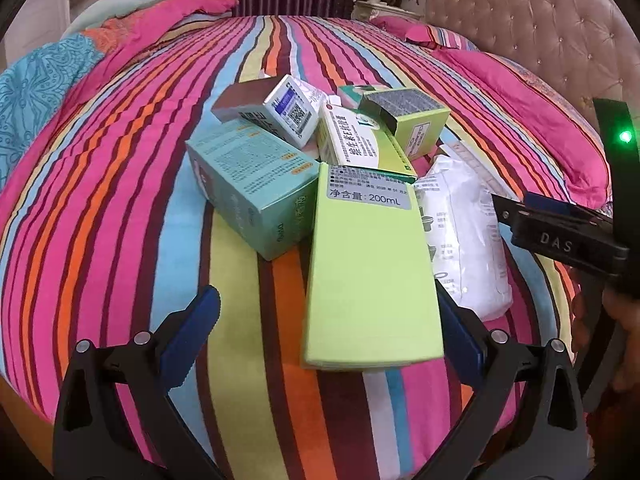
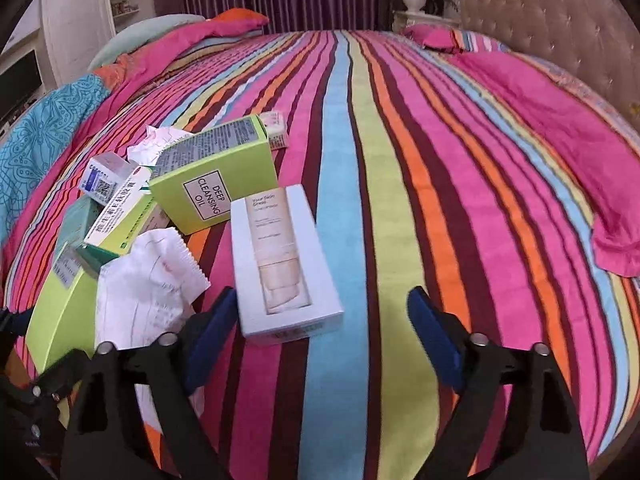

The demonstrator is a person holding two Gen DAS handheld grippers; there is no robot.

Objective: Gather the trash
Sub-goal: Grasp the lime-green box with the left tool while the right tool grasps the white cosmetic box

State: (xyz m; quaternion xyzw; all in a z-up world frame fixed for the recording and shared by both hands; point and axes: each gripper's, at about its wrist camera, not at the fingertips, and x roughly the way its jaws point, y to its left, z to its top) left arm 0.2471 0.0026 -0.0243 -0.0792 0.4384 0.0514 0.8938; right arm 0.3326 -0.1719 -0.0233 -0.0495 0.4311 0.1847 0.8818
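A pile of empty packaging lies on the striped bed sheet (image 1: 120,200). My left gripper (image 1: 326,294) is open, and a long lime green box (image 1: 372,272) lies between its fingers. The right pad sits by the box's edge and the left pad stands well apart. My right gripper (image 2: 322,296) is open around the near end of a white box with a tube pictured on it (image 2: 280,264). That box is close to the left pad and far from the right one. A torn white pouch (image 2: 148,292) lies just left of it.
The pile also holds a teal box (image 1: 252,192), a small box with a QR code (image 1: 276,108), a white and green medicine box (image 1: 352,140), a second lime box (image 2: 212,184) and crumpled paper (image 2: 156,144). Pink pillows (image 2: 560,160) and a tufted headboard (image 2: 560,20) are to the right.
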